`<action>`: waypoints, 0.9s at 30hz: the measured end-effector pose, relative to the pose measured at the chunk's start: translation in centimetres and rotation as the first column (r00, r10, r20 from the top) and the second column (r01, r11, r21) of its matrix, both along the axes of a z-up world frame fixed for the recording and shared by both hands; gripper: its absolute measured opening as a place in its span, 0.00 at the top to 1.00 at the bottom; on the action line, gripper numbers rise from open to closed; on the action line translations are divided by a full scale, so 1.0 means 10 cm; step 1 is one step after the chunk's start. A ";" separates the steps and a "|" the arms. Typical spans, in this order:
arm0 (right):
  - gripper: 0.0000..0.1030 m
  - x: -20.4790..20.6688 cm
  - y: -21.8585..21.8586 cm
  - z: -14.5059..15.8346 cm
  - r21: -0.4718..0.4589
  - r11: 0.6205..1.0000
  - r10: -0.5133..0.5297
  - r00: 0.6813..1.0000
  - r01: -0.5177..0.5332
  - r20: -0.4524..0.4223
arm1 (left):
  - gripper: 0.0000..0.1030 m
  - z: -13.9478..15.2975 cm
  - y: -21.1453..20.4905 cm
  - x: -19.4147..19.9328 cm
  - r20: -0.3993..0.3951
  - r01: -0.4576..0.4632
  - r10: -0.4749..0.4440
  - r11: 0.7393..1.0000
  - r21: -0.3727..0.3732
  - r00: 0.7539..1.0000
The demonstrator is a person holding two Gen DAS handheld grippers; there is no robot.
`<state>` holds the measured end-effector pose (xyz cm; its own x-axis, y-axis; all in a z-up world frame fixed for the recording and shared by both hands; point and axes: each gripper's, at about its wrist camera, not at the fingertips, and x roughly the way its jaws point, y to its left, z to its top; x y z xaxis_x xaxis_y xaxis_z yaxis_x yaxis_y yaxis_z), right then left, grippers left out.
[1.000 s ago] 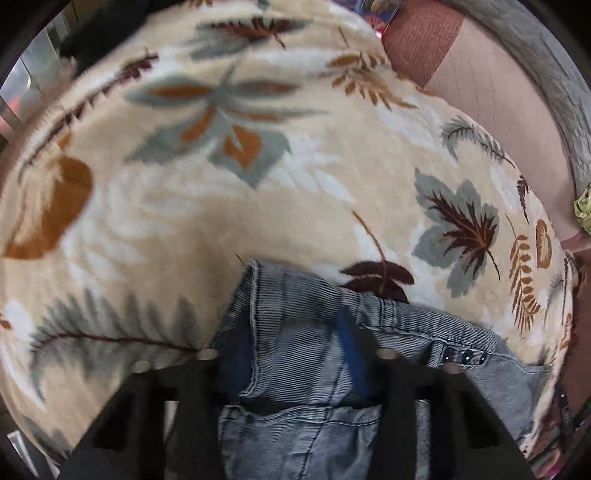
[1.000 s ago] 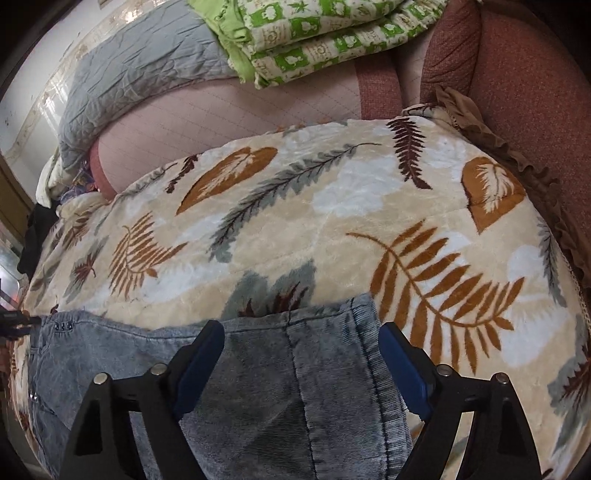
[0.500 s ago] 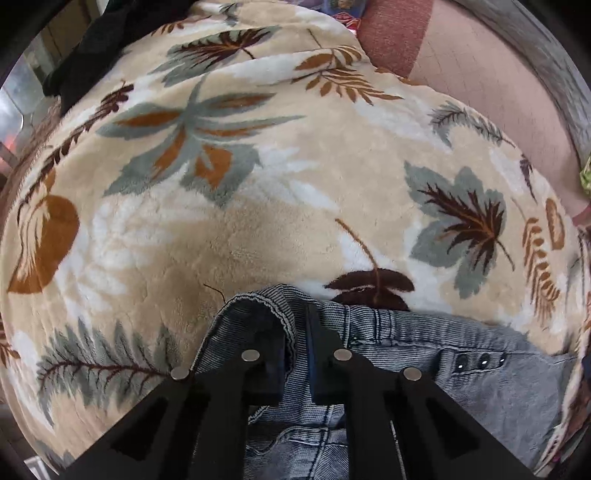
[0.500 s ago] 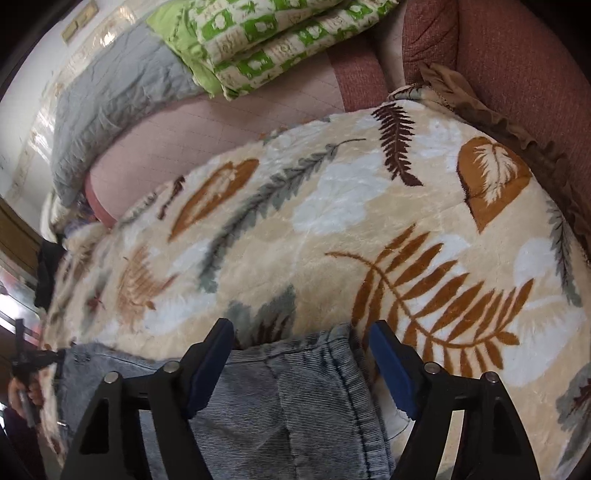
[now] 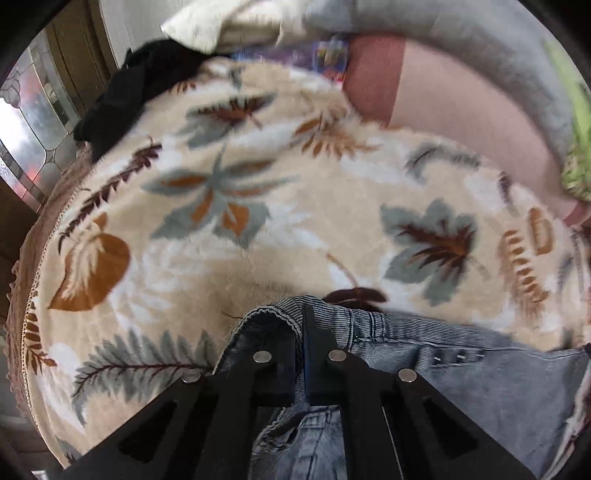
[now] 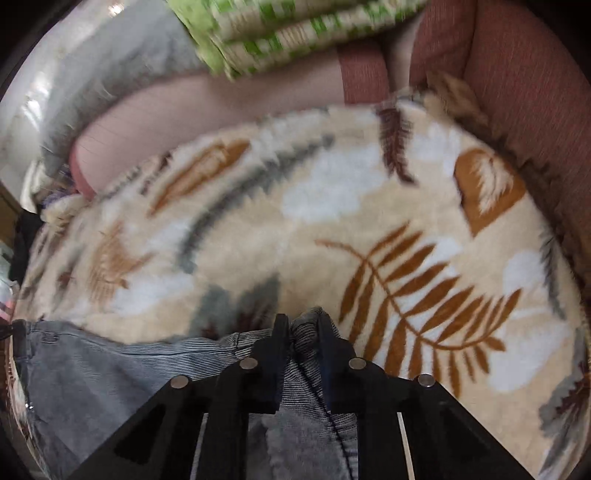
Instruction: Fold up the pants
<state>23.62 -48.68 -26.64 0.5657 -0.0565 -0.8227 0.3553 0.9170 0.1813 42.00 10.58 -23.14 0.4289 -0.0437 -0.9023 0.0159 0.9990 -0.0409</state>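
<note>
We have the pants (image 5: 461, 373), grey-blue ribbed denim, spread along the near edge of a leaf-patterned blanket (image 5: 258, 236), filling the view from about 4 to 8 o'clock in both wrist cameras. The left gripper (image 5: 303, 332) is clamped on the waistband at one corner; its jaws have just been closing, and the hemmed edge now bunches up between them at 6 o'clock. The right gripper (image 6: 303, 332) has also just been closing and pinches a thick ridge of denim at the other corner, so its jaws stand a little apart around the fabric.

We judge this two-corner hold serves the fold: with both ends of one edge pinched, the cloth can be lifted evenly and carried over onto itself without sagging in the middle. The blanket ahead, toward 12 o'clock, lies bare of clothing, which gives the fold somewhere flat to land.

A green-and-white patterned cloth (image 6: 295, 33) is stacked at 12 o'clock in the right view, and a dark garment (image 5: 136, 92) sits at 10 o'clock in the left.

No brand, label or legible writing shows; the small studs on the pants are too blurred to read.
</note>
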 end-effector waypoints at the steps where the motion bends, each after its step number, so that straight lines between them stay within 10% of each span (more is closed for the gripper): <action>1: 0.84 -0.06 0.01 0.09 0.000 1.000 0.000 1.000 0.000 0.023 | 0.98 0.12 0.01 -0.07 0.021 0.009 -0.009 1.000 -0.015 1.000; 12: 0.84 -1.62 0.29 0.88 0.032 0.999 -0.022 0.972 0.015 0.235 | 0.97 0.88 0.57 -1.79 0.233 0.102 -0.078 0.990 -0.094 0.969; 17: 0.84 -2.53 0.34 0.55 0.086 0.996 -0.038 0.977 0.020 0.208 | 0.97 0.58 0.91 -2.68 0.202 0.090 -0.071 0.992 -0.090 0.977; 23: 0.80 -3.14 0.44 -0.22 0.142 0.990 -0.009 1.000 0.009 -0.001 | 0.94 -0.33 1.14 -3.18 -0.023 -0.004 0.003 0.998 -0.063 1.000; 27: 0.63 -3.36 0.38 -0.16 0.174 0.985 -0.026 0.999 0.019 0.042 | 0.92 -0.15 1.17 -3.41 0.036 -0.018 0.019 1.000 -0.025 0.999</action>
<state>-9.93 -44.92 -28.24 0.6014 0.0715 -0.7958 0.3638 0.8623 0.3524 7.86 22.25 -24.65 0.4618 -0.0578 -0.8851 -0.0006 0.9979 -0.0655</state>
